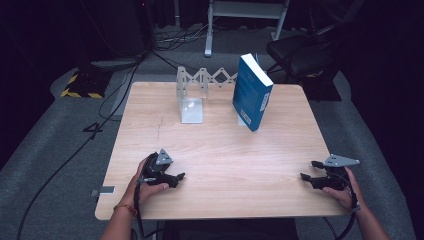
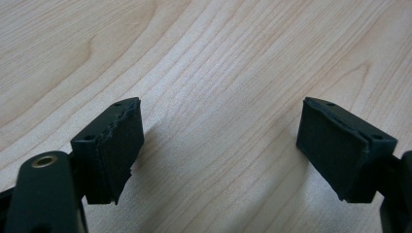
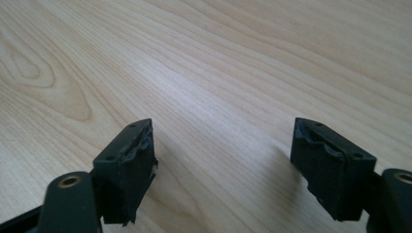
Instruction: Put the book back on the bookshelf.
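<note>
A blue book (image 1: 252, 92) stands upright and leaning at the back right of the wooden table (image 1: 225, 150). Beside it at the back centre stands a white folding rack (image 1: 191, 95). My left gripper (image 1: 179, 176) rests low over the front left of the table, held by a hand, its jaws open with bare wood between the pads (image 2: 116, 155). My right gripper (image 1: 306, 171) sits near the front right edge, jaws wide open over bare wood, nothing between its pads (image 3: 131, 170). Both point toward the table's middle.
A dark chair (image 1: 300, 50) and a white frame leg (image 1: 210, 30) stand on the grey floor beyond the table. Cables (image 1: 100, 120) trail on the floor at left. A yellow-black striped edge (image 1: 80, 87) lies back left.
</note>
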Available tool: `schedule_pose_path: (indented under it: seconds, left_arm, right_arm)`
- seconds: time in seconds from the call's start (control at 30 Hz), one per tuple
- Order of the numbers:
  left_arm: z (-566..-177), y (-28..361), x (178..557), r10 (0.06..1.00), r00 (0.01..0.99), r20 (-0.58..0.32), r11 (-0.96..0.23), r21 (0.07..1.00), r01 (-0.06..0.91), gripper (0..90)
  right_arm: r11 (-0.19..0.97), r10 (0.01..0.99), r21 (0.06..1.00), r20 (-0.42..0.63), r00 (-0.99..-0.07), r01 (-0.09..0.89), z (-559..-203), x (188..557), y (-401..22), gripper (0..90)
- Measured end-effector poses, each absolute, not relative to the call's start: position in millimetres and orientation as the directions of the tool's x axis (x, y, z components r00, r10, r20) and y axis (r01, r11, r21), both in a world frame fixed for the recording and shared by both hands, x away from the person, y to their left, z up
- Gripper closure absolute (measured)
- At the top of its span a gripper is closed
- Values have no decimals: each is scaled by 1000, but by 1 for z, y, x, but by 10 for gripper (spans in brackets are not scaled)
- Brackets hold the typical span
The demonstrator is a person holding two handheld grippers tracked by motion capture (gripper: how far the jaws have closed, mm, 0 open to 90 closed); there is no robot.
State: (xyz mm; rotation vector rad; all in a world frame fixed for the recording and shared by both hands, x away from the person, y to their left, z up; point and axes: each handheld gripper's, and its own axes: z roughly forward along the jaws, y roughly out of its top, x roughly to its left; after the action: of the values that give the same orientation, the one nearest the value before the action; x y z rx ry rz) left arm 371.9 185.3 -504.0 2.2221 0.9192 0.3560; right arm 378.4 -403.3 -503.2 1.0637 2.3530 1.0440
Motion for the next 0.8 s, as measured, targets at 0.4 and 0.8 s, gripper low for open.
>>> schedule_pose_path:
  seconds: [0.4,0.8]
  left_arm:
    - [-504,185,370,714,701,-11,-499,694,519,175]
    - [-504,184,371,710,704,-15,-501,692,520,170]
  right_arm:
    - [436,759,745,-2,-651,506,-504,380,-405,227]
    - [435,760,745,-2,-650,506,-504,380,-405,226]
